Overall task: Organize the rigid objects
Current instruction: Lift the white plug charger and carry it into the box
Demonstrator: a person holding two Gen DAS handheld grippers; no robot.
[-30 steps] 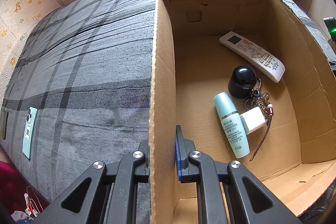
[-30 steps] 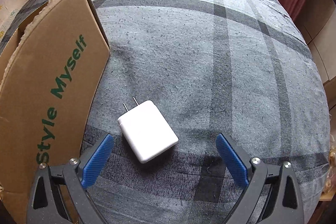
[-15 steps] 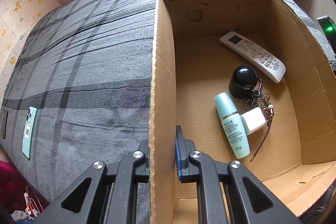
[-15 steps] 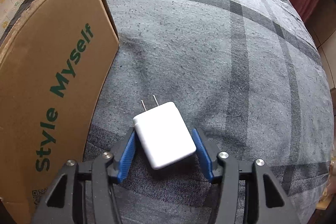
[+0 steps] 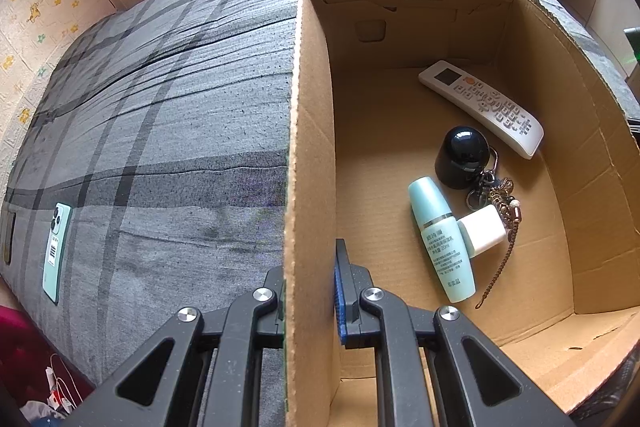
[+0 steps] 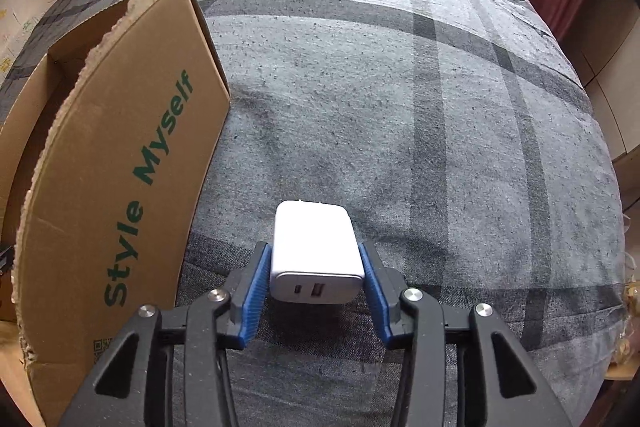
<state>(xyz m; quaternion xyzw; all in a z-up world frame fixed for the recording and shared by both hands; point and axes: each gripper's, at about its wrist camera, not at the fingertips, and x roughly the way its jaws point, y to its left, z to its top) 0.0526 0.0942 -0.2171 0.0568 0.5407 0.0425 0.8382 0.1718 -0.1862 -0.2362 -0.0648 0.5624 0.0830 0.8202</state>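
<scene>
Right tongs [image 6: 316,291] now clamped on white charger [image 6: 314,251], lifted.
Left tongs [image 5: 310,287] still pinching cardboard box [image 5: 308,147] wall; drop-in next.

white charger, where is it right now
In the right wrist view, the white charger sits clamped in the right gripper, just right of the cardboard box.

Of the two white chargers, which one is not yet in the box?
The larger white charger, gripped by the right gripper over the grey bedcover. The small white charger already lies in the cardboard box, against the turquoise bottle.
</scene>
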